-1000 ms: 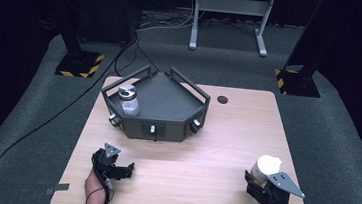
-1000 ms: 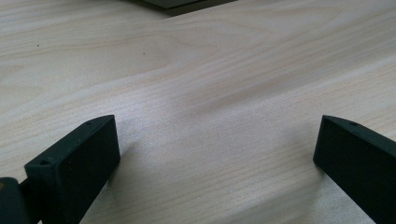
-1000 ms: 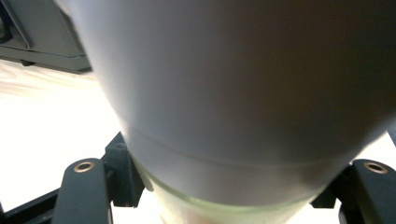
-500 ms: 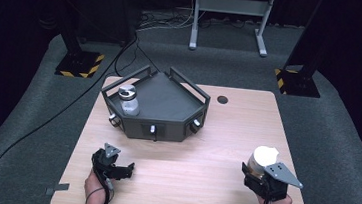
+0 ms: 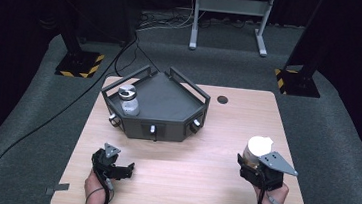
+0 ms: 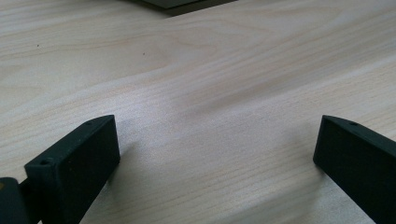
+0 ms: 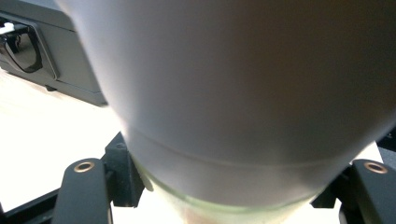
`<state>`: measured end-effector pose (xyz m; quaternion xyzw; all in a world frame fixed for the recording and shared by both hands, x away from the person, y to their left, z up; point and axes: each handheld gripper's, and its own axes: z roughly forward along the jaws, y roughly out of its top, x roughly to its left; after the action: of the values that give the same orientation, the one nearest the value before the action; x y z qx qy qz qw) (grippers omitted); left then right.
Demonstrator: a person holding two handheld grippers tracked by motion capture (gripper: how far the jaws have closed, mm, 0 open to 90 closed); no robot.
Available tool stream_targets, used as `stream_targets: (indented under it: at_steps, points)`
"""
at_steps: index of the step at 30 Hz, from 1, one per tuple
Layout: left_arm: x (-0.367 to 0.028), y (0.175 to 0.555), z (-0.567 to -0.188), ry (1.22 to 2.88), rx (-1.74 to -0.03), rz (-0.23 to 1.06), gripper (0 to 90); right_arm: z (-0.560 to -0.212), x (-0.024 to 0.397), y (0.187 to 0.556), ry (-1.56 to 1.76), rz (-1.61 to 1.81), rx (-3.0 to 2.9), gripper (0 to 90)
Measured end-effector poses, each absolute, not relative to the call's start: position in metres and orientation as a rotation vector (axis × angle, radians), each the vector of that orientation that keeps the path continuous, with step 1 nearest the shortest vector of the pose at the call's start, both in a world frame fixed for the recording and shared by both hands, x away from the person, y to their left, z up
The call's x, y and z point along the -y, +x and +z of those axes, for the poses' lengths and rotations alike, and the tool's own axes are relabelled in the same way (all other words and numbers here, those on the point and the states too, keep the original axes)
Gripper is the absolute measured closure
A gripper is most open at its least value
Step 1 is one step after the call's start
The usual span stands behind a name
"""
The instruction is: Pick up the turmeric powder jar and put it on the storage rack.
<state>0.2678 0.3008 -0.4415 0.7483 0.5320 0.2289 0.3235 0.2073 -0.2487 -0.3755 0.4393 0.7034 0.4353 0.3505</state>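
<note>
My right gripper [image 5: 252, 160] is shut on a white-topped jar [image 5: 259, 145] and holds it a little above the wooden table [image 5: 201, 184] at the front right. In the right gripper view the jar [image 7: 243, 93] looms large between the black fingers [image 7: 86, 186], with a glassy rim at its lower end. A second jar [image 5: 129, 100] with a grey lid stands upright in the left corner of the dark angular tray [image 5: 166, 128]. My left gripper [image 5: 123, 170] rests at the front left, open, with only bare wood between its fingers [image 6: 77, 161].
The tray sits at the table's back centre-left, with knobs on its front wall. A small round hole [image 5: 222, 99] lies in the tabletop to its right. Dark stand feet [image 5: 77, 64] and a cable [image 5: 41, 128] lie on the grey floor beyond.
My right gripper has lifted the jar and carried it a little left, toward the tray. The left gripper has stayed where it was.
</note>
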Motion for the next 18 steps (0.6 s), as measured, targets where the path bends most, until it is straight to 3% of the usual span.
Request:
stream_targets:
  at_steps: [18]
  points:
    - [-0.301, 0.268, -0.442, 1.963, -1.397, 0.6, 0.3, -0.361, 0.238, 0.23, 1.079, 1.141, -1.853, 29.9]
